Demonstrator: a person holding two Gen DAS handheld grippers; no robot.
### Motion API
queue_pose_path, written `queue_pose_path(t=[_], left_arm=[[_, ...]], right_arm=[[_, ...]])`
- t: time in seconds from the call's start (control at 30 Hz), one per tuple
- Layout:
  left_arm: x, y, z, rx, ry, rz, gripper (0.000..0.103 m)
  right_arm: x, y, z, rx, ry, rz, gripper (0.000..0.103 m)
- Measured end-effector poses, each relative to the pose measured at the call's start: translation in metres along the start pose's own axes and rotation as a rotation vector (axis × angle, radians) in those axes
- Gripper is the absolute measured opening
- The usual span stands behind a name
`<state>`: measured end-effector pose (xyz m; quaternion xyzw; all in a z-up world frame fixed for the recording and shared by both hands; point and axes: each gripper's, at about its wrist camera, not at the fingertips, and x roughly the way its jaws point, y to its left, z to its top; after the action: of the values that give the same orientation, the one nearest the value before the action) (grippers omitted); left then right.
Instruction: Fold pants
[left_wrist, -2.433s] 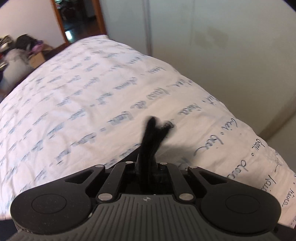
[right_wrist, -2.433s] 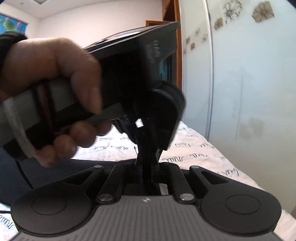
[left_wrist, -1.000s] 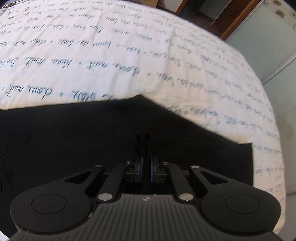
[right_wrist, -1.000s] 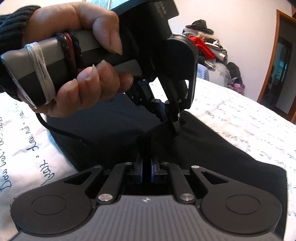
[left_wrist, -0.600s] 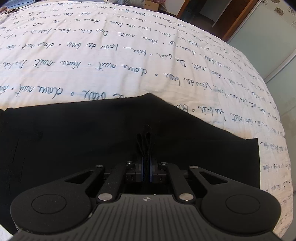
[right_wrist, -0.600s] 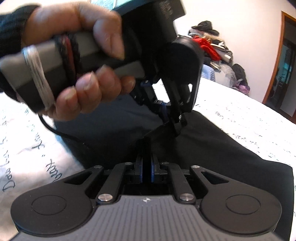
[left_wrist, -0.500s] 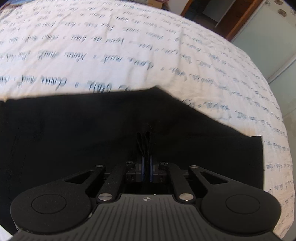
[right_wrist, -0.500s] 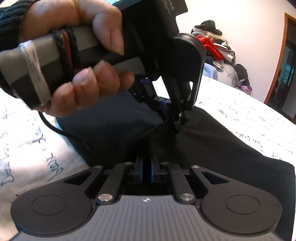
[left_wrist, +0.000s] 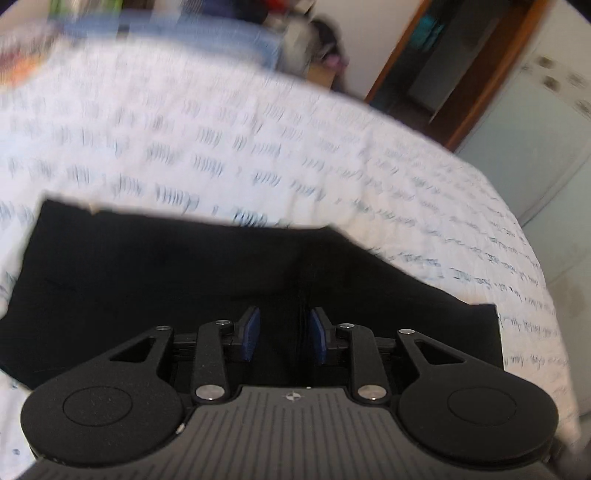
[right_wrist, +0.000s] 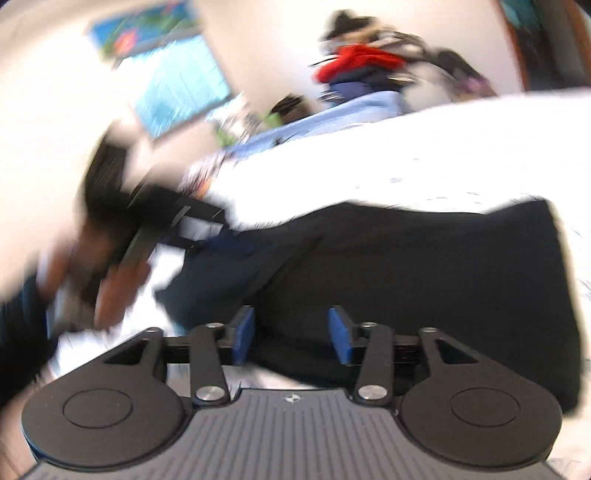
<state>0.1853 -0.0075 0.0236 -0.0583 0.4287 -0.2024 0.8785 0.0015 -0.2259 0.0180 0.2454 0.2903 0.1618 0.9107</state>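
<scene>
The black pants (left_wrist: 184, 266) lie folded flat on the white bedsheet with blue script (left_wrist: 258, 147). My left gripper (left_wrist: 283, 338) is open just above the near edge of the pants, its blue pads apart with nothing between them. In the right wrist view the pants (right_wrist: 424, 266) spread ahead and to the right. My right gripper (right_wrist: 291, 334) is open over the near edge of the pants. The hand holding the other gripper (right_wrist: 110, 266) shows as a blur at the left. Both views are motion-blurred.
A wooden door frame (left_wrist: 406, 59) and a pale wardrobe (left_wrist: 535, 122) stand beyond the bed's far right. A pile of clothes with a red item (right_wrist: 362, 62) sits behind the bed. A blue picture (right_wrist: 177, 85) hangs on the wall.
Both grippers have opened and let go of the pants fabric they were pinching. The pants now lie flat on the bed. Both grippers are pulling back.
</scene>
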Motion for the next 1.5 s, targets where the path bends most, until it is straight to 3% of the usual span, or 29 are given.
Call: queue_pose_path(t=[0.07,0.17,0.23,0.3,0.37,0.4,0.5,0.6,0.63,0.67,0.7,0.73,0.77,0.87,0.97,1.07,1.3,1.33,1.43,1.5], left_arm=[[-0.011,-0.019,-0.015,0.046,-0.054,-0.033,0.041],[-0.001,-0.042,-0.035,0.093,-0.046,-0.092,0.047],[0.013,-0.052,-0.042,0.087,-0.014,-0.106,0.047],[0.030,-0.053,-0.048,0.077,0.032,-0.126,0.048],[0.050,-0.043,-0.052,0.011,0.102,-0.103,0.046],[0.051,-0.035,-0.056,-0.027,0.083,-0.137,0.047],[0.050,-0.023,-0.055,-0.075,0.100,-0.174,0.042],[0.042,-0.020,-0.052,-0.097,0.110,-0.165,0.040],[0.036,-0.023,-0.051,-0.091,0.106,-0.154,0.042],[0.027,-0.025,-0.050,-0.074,0.082,-0.147,0.046],[0.020,-0.028,-0.051,-0.048,0.042,-0.141,0.056],[0.016,-0.032,-0.051,-0.017,0.008,-0.127,0.065],[0.014,-0.035,-0.052,0.013,-0.012,-0.111,0.067],[0.023,-0.035,-0.055,0.023,0.010,-0.085,0.068],[0.030,-0.031,-0.061,0.020,0.018,-0.046,0.069],[0.031,-0.031,-0.066,0.061,0.023,-0.039,0.068],[0.014,-0.035,-0.080,0.127,-0.049,-0.007,0.066],[0.004,-0.032,-0.081,0.125,-0.073,-0.003,0.066],[-0.028,-0.018,-0.093,0.120,-0.163,-0.019,0.070],[-0.040,-0.005,-0.099,0.083,-0.165,-0.019,0.070]], right_arm=[[-0.014,-0.031,0.019,0.134,-0.039,0.019,0.070],[-0.011,-0.074,0.047,0.335,-0.052,0.094,0.072],[0.008,-0.099,0.065,0.452,-0.039,0.124,0.072],[0.026,-0.115,0.074,0.487,-0.021,0.136,0.072],[0.046,-0.134,0.077,0.506,0.012,0.033,0.073],[0.053,-0.143,0.070,0.521,0.032,-0.017,0.072],[0.054,-0.166,0.053,0.580,-0.043,0.000,0.060],[0.055,-0.154,0.059,0.525,0.004,-0.058,0.059],[0.058,-0.148,0.067,0.533,0.022,-0.069,0.063],[0.061,-0.142,0.075,0.541,0.017,-0.037,0.065],[0.063,-0.135,0.086,0.546,-0.007,0.047,0.066],[0.068,-0.129,0.093,0.557,-0.023,0.134,0.075],[0.077,-0.121,0.102,0.575,-0.024,0.210,0.089],[0.130,-0.104,0.119,0.620,0.072,0.316,0.096],[0.197,-0.095,0.122,0.651,0.210,0.285,0.096],[0.241,-0.096,0.115,0.639,0.283,0.214,0.095],[0.224,-0.088,0.123,0.592,0.268,0.195,0.095],[0.213,-0.085,0.124,0.612,0.256,0.218,0.096],[0.172,-0.067,0.118,0.595,0.221,0.397,0.099],[0.170,-0.052,0.108,0.562,0.293,0.430,0.100]])
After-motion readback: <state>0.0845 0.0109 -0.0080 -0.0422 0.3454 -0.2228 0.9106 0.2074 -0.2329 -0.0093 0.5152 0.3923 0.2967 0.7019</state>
